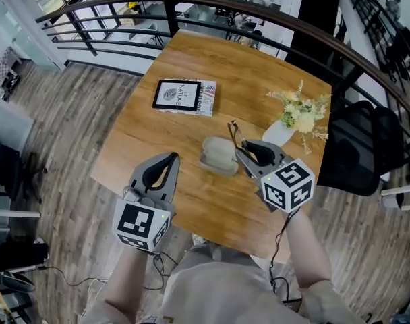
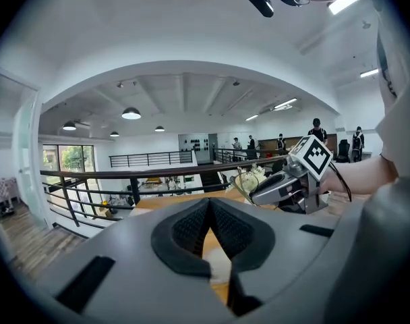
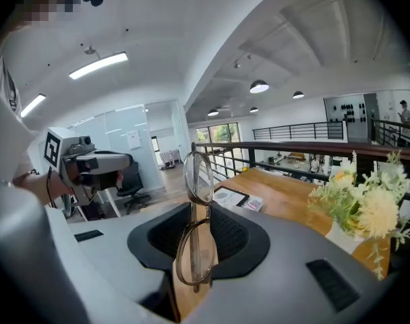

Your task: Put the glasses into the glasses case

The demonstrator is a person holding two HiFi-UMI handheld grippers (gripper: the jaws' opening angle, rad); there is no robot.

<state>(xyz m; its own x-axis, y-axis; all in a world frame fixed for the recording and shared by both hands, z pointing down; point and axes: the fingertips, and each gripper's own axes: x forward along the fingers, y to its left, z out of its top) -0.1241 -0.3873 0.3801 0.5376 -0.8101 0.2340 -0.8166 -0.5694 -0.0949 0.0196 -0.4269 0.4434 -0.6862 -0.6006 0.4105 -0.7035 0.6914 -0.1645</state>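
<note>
A square wooden table [image 1: 259, 66] stands on a mezzanine with a plank floor [image 1: 70, 147], and a curved black railing [image 1: 259, 12] runs behind it. The pale glasses case [image 1: 217, 155] lies open near the table's near edge. Beyond the case to the left lies a book [image 1: 185, 96]. Beyond it to the right stands a white vase [image 1: 279, 133] of pale flowers [image 1: 299, 110]. A black chair [image 1: 357, 147] sits off the table, well to the right of the case.

The right gripper [image 1: 240, 152] hangs just to the right of the case, clamped on the glasses [image 1: 233, 133]. The left gripper [image 1: 172, 157] sits to the left of the case with its tips together and nothing between them.

Only the head view shows the case. The right gripper view shows how the glasses [image 3: 198, 174] sit: upright on edge, 1 lens above the right gripper [image 3: 199, 211] and 1 down between the pads. It also shows the book [image 3: 239, 200], the flowers [image 3: 360, 201] and the left gripper [image 3: 90, 164] before a glass-walled room. The left gripper view looks over its own closed tips [image 2: 208, 204] to the right gripper [image 2: 279, 184], round ceiling lamps [image 2: 131, 114] and some people [image 2: 316, 130] standing far off.
</note>
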